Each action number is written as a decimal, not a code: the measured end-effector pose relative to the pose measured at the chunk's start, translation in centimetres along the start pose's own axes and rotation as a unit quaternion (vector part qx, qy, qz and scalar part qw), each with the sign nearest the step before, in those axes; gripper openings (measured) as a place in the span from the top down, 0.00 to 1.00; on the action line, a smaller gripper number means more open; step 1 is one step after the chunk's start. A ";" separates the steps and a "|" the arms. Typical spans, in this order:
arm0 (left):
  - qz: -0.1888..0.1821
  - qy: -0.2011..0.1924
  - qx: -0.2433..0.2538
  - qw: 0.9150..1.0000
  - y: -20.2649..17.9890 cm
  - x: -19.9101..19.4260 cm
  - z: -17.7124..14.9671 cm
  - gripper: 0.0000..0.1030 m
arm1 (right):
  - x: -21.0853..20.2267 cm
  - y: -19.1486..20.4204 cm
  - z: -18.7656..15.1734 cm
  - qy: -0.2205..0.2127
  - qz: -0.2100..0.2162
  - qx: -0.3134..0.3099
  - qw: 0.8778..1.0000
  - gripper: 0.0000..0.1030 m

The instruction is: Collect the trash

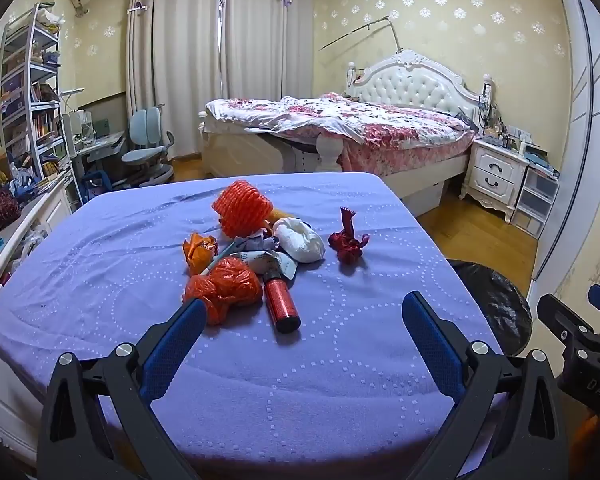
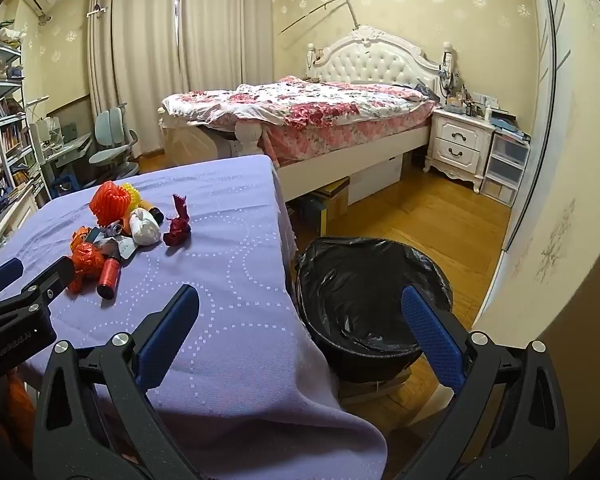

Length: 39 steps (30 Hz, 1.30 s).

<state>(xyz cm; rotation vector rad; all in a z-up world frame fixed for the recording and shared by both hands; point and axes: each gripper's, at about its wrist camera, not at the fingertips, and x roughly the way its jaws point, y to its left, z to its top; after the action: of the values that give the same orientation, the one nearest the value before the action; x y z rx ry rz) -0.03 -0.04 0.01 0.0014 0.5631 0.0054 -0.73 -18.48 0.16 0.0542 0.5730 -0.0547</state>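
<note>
**A:** Where's the trash?

**B:** Heaped at my left claw's [image 1: 304, 316] twelve o'clock on the surface [image 1: 100, 264]; both claws wide, empty. Lined bin [image 2: 364, 280] sits under my right claw [image 2: 300, 312].

**A:** Risks?

**B:** The red canister [image 1: 281, 304] may roll; the orange bag [image 1: 224, 290] may drag neighbours off.

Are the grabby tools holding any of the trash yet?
No, nothing is held. The left tool and the right tool are both open and empty. The trash lies on the purple table, untouched.
</note>
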 end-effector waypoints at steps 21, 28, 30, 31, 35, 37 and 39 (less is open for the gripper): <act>-0.001 -0.001 0.002 1.000 0.0 0.0 0.0 0.05 | -0.2 0.0 0.1 -0.002 0.000 0.000 1.000 0.04; -0.001 0.000 0.001 1.000 0.0 0.0 0.0 0.05 | -0.1 0.0 0.1 -0.003 0.000 0.000 1.000 0.04; 0.000 0.000 0.001 1.000 0.0 0.0 0.0 0.05 | -0.2 0.0 0.1 -0.003 0.000 0.000 1.000 0.04; -0.001 0.000 0.001 1.000 0.0 0.0 0.0 0.05 | -0.1 0.0 0.1 -0.003 0.000 0.000 1.000 0.04; 0.000 0.000 0.002 1.000 0.0 0.0 0.0 0.05 | -0.2 -0.1 0.1 -0.003 0.000 0.000 1.000 0.04; 0.000 0.000 0.001 1.000 0.0 0.0 0.0 0.05 | -0.2 -0.1 0.1 -0.003 0.000 0.000 1.000 0.04; 0.000 0.001 0.001 1.000 0.0 0.0 0.0 0.05 | -0.2 -0.1 0.1 -0.002 0.000 0.000 1.000 0.04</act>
<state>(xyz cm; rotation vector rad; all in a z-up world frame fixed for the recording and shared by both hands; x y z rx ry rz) -0.01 -0.02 -0.01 0.0033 0.5651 0.0044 -0.84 -18.61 0.28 0.0543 0.5683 -0.0553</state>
